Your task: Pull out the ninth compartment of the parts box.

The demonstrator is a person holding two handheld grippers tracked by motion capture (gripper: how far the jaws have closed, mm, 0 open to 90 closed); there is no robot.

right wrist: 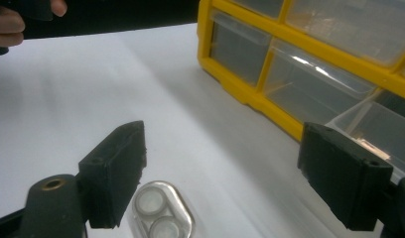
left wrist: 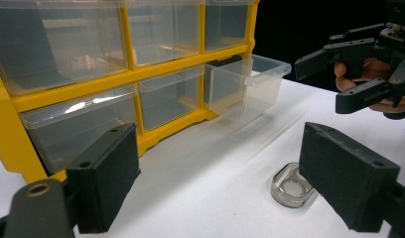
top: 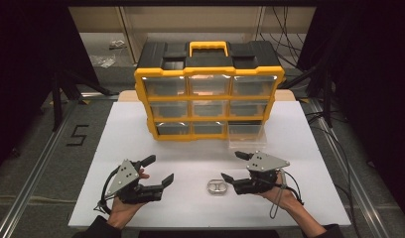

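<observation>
A small clear case [top: 217, 188] with two round wells lies flat on the white table [top: 200, 148], near the front edge and between the two hands. The right tongs [top: 230, 166] rest just to its right, jaws spread wide with nothing between them — the lower jaw tip sits close beside the case without gripping it. In the right gripper view the case [right wrist: 162, 220] shows low down, just inside the left jaw, lying free on the table.

The left tongs [top: 158, 171] lie well to the left of the case, also wide open and empty, held in the person's left hand [top: 122, 208]. In the left gripper view the case [left wrist: 290, 186] sits partly behind the right jaw, and the right tongs [left wrist: 334, 79] show farther off at the upper right.

Behind them stands a yellow and black drawer cabinet [top: 209, 89] with three rows of clear drawers. Its bottom right drawer [top: 246, 134] is pulled out toward the person — the other drawers are pushed in. In the left gripper view that open drawer [left wrist: 245, 87] looks empty.
</observation>
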